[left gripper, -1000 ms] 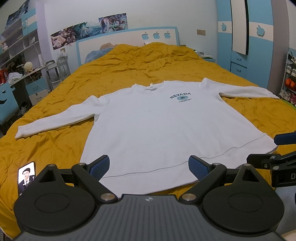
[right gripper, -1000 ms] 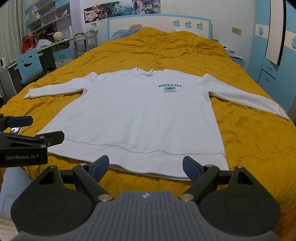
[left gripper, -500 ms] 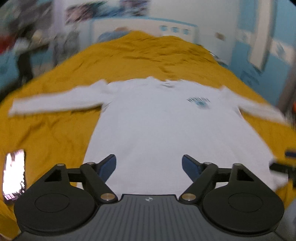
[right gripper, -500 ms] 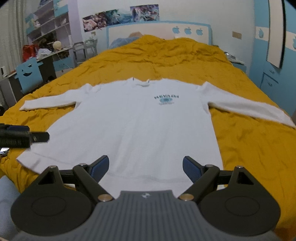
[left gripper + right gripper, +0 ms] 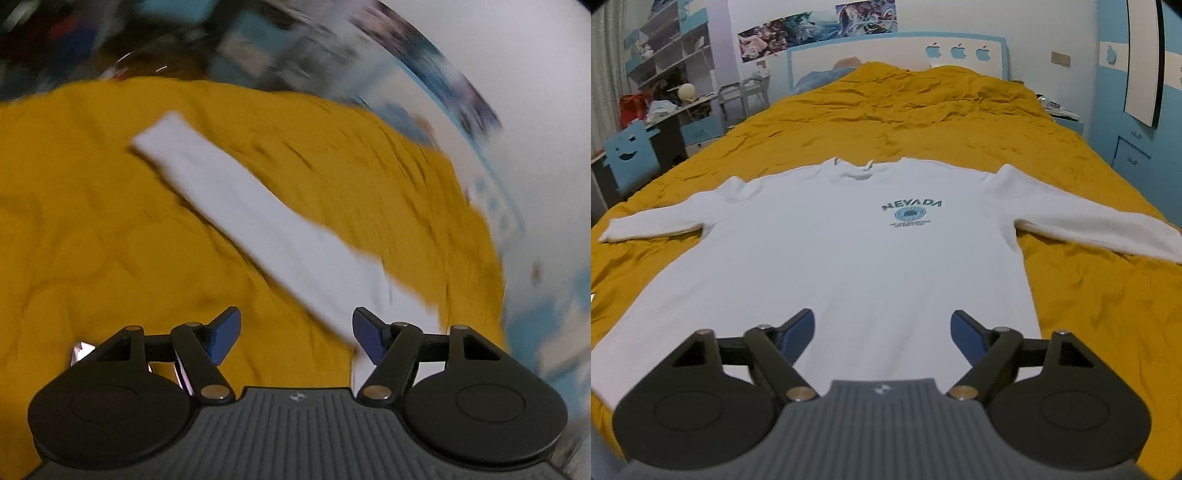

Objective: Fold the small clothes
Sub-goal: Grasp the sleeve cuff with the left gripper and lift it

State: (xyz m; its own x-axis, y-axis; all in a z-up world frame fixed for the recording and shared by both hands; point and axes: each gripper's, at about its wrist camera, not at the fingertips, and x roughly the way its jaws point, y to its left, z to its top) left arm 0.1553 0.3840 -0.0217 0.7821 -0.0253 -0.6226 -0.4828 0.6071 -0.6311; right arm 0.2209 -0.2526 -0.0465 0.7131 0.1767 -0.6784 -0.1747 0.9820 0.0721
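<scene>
**Sweatshirt flat on bed, both grippers empty**

The sweatshirt (image 5: 849, 251) lies face up on the bedspread (image 5: 1089, 295), collar toward the headboard (image 5: 897, 48), hem nearest, sleeves spread crosswise. Left gripper (image 5: 295, 338) and right gripper (image 5: 882, 332): jaws apart, just been narrowing, nothing between. Left view is blurred; one sleeve (image 5: 229, 206) runs diagonally.

A white sweatshirt (image 5: 849, 258) is lying flat, showing the word "NEVADA" in dark curved letters on its chest, above a round blue emblem. The tiny lines beneath the emblem are staying unreadable.
</scene>
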